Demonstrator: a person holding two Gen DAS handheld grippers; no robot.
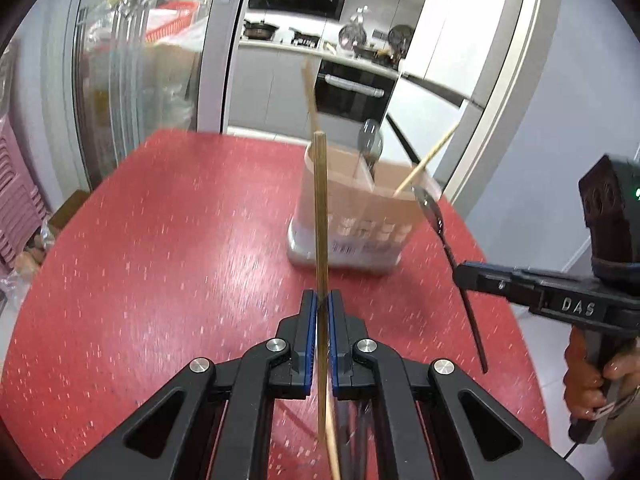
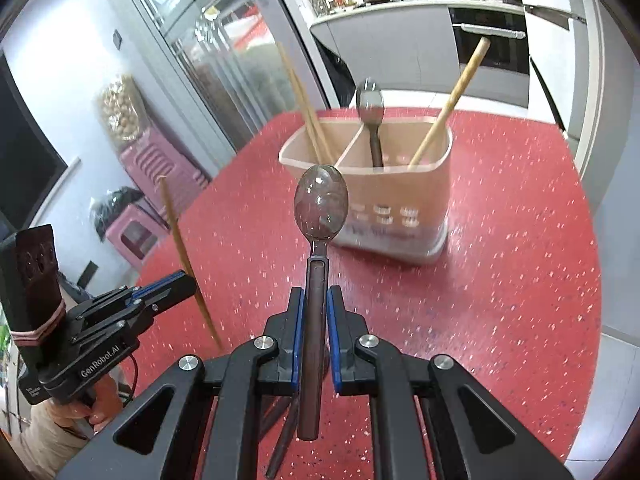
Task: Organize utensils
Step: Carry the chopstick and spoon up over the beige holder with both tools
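Nearest, two grippers are each clamped on one utensil above the red speckled counter (image 1: 160,240). The left gripper (image 1: 322,304) pinches a single bamboo chopstick (image 1: 320,200) between its blue pads, the stick standing nearly upright and running back under the gripper. The right gripper (image 2: 313,304) is closed on the dark handle of one spoon (image 2: 320,208), its glossy brown bowl pointing forward and up. In the right wrist view a second dark utensil handle (image 2: 282,436) shows below that gripper, too hidden to name.

Farther back on the counter stands one beige utensil holder (image 2: 384,200) with a divider that makes two compartments visible from here. The left compartment holds two chopsticks (image 2: 306,108) leaning left. The right compartment holds one spoon (image 2: 370,100), bowl up, and one thicker wooden handle (image 2: 452,104) leaning right.

Beyond the counter are one glass sliding door (image 1: 132,80) and a kitchen with one built-in oven (image 1: 352,88).
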